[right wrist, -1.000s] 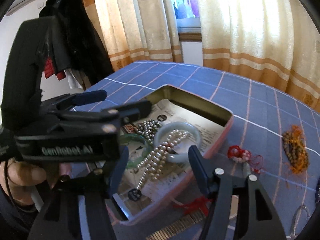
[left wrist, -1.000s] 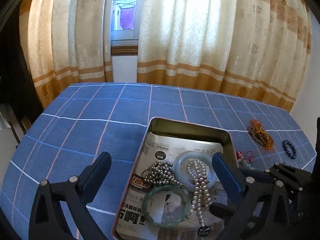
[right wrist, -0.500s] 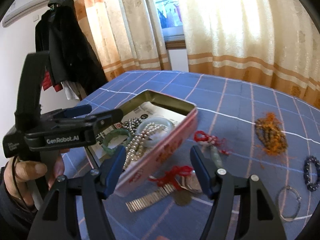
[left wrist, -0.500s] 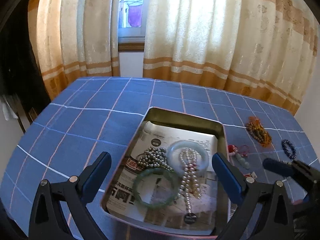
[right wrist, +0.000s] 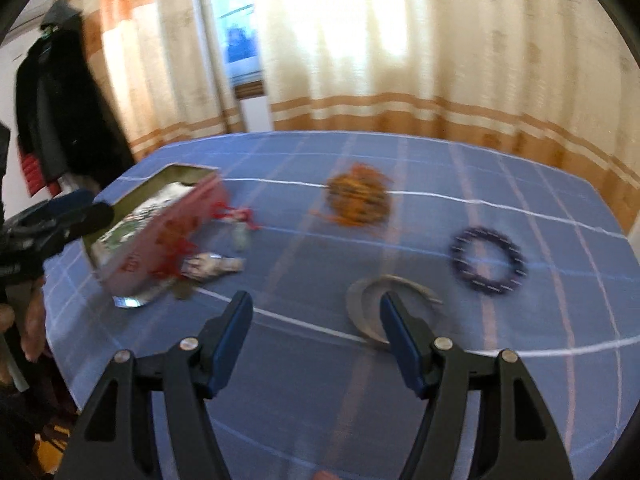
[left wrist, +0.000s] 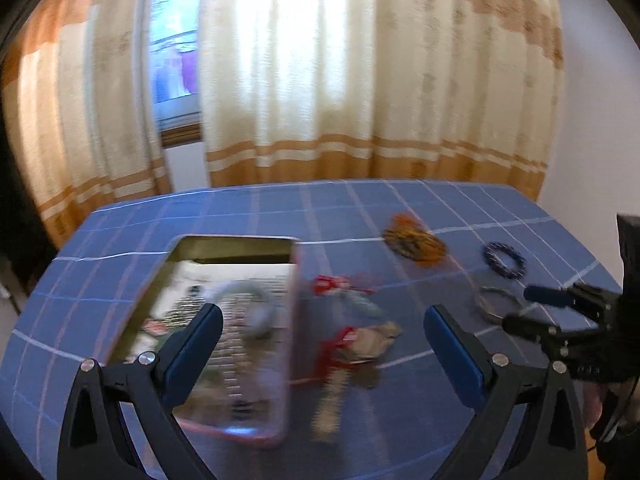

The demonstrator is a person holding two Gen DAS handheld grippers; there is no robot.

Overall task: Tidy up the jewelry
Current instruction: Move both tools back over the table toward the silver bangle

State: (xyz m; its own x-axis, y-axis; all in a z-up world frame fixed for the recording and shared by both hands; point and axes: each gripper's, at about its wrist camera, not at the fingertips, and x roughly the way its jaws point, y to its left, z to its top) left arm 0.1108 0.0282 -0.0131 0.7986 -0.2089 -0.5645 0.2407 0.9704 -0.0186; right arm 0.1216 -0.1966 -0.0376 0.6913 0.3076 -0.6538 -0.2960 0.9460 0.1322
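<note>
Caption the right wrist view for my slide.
Open right tool hovers by a silver bangle, beside a dark bead bracelet.

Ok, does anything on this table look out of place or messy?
Yes. Several pieces lie loose on the cloth outside the tin: a red-corded tangle against its side, an orange bead pile, a dark bead bracelet and a metal bangle. Nothing looks damaged.

Cream curtains (left wrist: 360, 80) with orange bands across window (left wrist: 176, 60); blue checked tablecloth (right wrist: 320, 380) below; dark coat (right wrist: 60, 100) hanging far left.
</note>
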